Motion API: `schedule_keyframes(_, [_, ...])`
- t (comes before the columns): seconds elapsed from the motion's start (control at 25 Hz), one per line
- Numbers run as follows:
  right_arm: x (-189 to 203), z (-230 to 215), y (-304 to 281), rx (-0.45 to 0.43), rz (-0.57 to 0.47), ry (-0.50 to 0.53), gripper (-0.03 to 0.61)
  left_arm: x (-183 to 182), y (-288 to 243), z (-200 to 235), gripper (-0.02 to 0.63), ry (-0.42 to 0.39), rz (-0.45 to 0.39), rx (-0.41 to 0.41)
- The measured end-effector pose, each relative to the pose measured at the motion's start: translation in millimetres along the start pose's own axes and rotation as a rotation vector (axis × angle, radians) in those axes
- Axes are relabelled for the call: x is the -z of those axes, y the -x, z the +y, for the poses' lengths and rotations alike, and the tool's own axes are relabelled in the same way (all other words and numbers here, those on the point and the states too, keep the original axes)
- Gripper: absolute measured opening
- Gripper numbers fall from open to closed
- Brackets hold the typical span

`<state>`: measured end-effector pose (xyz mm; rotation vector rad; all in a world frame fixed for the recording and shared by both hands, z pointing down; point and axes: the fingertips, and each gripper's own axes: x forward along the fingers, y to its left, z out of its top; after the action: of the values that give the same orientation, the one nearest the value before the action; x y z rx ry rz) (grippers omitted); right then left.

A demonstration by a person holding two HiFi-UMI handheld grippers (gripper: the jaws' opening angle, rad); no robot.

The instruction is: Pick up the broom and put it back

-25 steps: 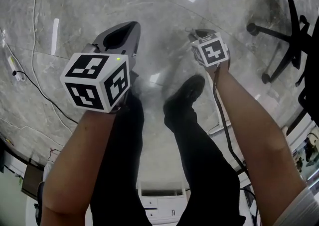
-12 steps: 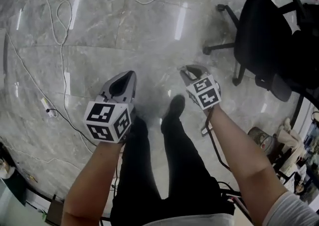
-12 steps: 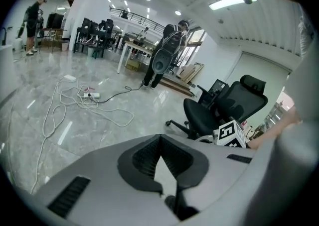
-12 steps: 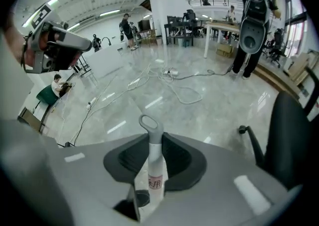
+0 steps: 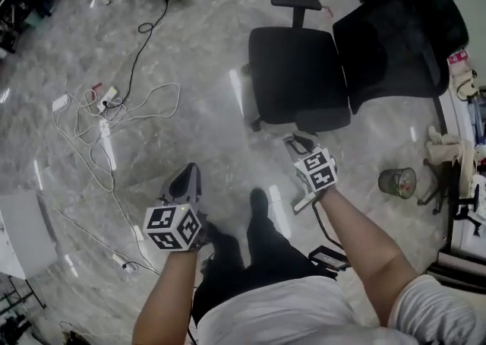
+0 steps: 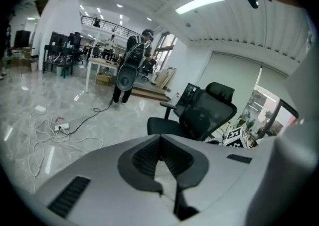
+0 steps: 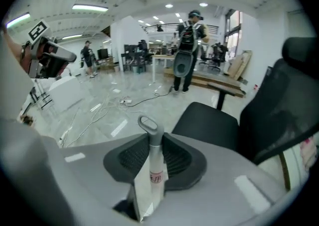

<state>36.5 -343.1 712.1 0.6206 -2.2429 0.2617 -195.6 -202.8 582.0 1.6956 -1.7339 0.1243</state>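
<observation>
Tongs in the right hand (image 5: pixel 298 138) (image 7: pixel 151 136) are clamped on the broom (image 7: pixel 154 170). They grip its grey handle just below the hanging loop, which pokes out past the tips. The rest of the broom runs back under the hand, and its head shows in no view. The left tongs (image 5: pixel 190 171) (image 6: pixel 159 138) have their tips together with nothing between them. Both are held out over the person's legs (image 5: pixel 258 241), above the pale marble floor (image 5: pixel 205 131).

Straight ahead of the right tongs stands a black office chair (image 5: pixel 296 70), with a second, taller chair (image 5: pixel 395 39) just beside it to the right; the two block that side. Right of the right forearm a small round bin (image 5: pixel 397 181) sits on the floor, and the shelving beyond it is cut off at the edge.

To the left the floor is more open, but loose white cables (image 5: pixel 114 115) loop across it from a power strip (image 5: pixel 106 96), and a black cord (image 5: pixel 144 47) runs farther off. A white panel (image 5: pixel 23 229) is cut off at the left edge.

Far back, another person (image 6: pixel 130 65) stands near a table (image 6: pixel 99 63); what they carry is too small to make out.
</observation>
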Motion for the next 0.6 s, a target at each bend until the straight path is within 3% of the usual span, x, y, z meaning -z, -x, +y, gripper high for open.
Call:
schedule_keyframes(0.12, [-1.4, -85.6, 60.0, 0.121, -0.034, -0.142, 0.083, -44.7, -10.3, -66.2, 0.005, -0.023, 0.005, 0.05])
schedule_keyframes(0.28, [21.0, -161.3, 114.6, 0.214, -0.056, -0.304, 0.084, -75.2, -7.8, -142.1, 0.005, -0.066, 0.007, 0.093])
schedule_keyframes(0.44, [37.7, -215.9, 125.7, 0.207, -0.049, -0.374, 0.086, -93.1, -10.8, -196.2, 0.006, -0.112, 0.004, 0.102])
schedule_keyframes(0.6, [46.3, -239.3, 120.5, 0.169, -0.026, -0.392, 0.088, -113.2, -10.9, -223.6, 0.005, -0.172, -0.012, 0.097])
